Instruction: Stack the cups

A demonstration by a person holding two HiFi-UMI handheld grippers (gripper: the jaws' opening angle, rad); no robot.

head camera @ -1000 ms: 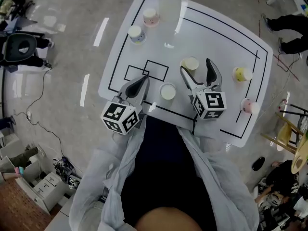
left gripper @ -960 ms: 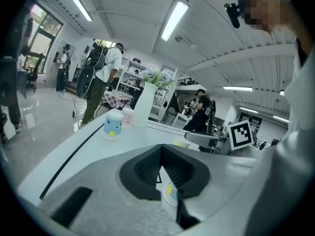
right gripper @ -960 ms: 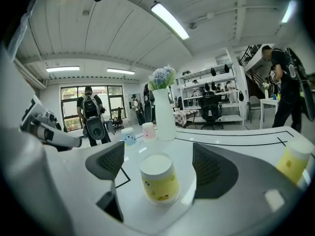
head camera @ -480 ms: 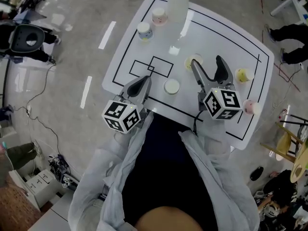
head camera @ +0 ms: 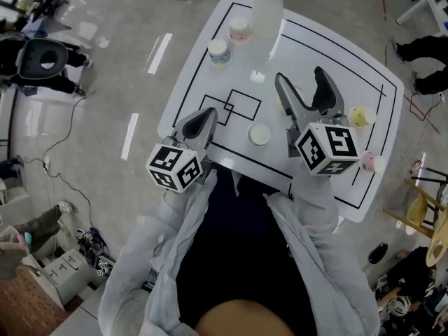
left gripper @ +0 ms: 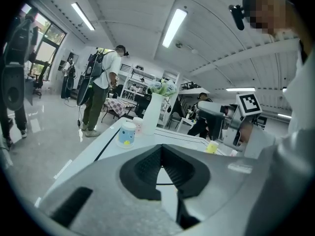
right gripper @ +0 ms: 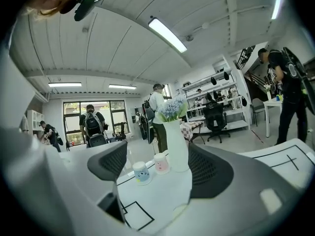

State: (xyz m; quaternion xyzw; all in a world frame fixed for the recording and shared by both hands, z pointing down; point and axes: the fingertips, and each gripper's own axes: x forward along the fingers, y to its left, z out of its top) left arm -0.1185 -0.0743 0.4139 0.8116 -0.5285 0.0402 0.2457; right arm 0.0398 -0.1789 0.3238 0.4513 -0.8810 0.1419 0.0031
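Observation:
On the white table (head camera: 350, 61), a white cup (head camera: 260, 134) stands near the front between my two grippers. A blue cup (head camera: 218, 52) and a pink cup (head camera: 239, 28) sit at the far left by a white vase (head camera: 267, 5). A yellow cup (head camera: 359, 115) and another pink cup (head camera: 369, 161) are at the right. My right gripper (head camera: 301, 82) hangs open above the table; its jaws have just been closing a little with nothing between them. Its own view shows the blue cup (right gripper: 141, 172), pink cup (right gripper: 161, 162) and vase (right gripper: 175, 141) beyond. My left gripper (head camera: 199, 121) is shut and empty.
Black lines mark boxes on the table. People with backpacks stand on the floor beyond the table's far side, near shelves and chairs. In the left gripper view the blue cup (left gripper: 127, 133) and yellow cup (left gripper: 212, 147) stand past my jaws.
My right gripper has risen off the table, up and away from the cream cup it stood beside. The left gripper has shifted only slightly.

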